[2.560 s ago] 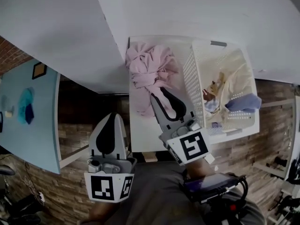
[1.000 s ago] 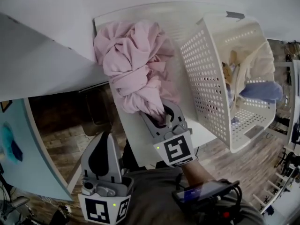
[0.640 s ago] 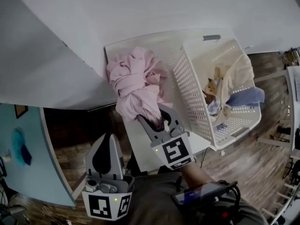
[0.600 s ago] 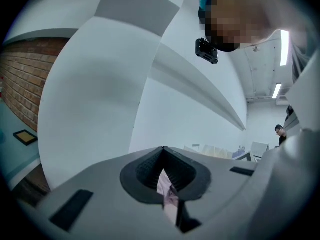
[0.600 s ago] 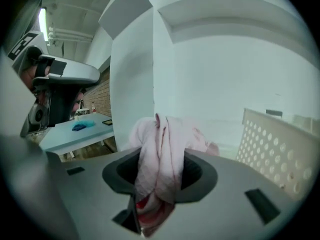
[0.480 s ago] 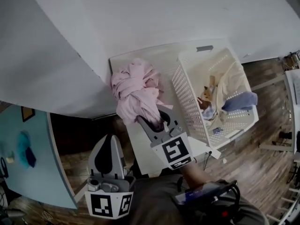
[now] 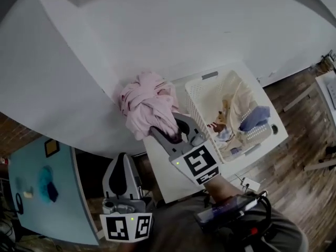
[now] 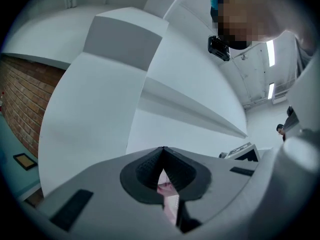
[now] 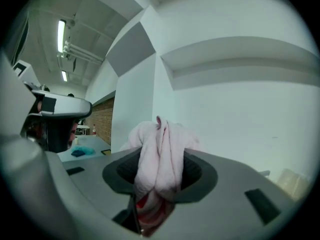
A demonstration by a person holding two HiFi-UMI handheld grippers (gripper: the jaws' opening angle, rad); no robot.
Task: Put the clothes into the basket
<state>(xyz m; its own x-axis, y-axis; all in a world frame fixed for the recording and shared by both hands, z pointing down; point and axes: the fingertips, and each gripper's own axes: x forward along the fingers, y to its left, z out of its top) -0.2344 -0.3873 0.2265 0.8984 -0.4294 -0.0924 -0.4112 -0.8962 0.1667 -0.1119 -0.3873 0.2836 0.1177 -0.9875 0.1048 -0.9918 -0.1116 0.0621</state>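
Pink clothes bundle (image 7: 144,98) was clamped in the right gripper (image 7: 169,127), held up beside the basket (image 7: 191,96), so mid-carry; next move probably needed swinging it over the rim and releasing.

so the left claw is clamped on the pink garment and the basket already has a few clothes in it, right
Not quite: it is the right claw that is clamped on the pink garment, as the right gripper view shows. The left claw is closed with nothing in it. The basket does already have a few clothes in it.
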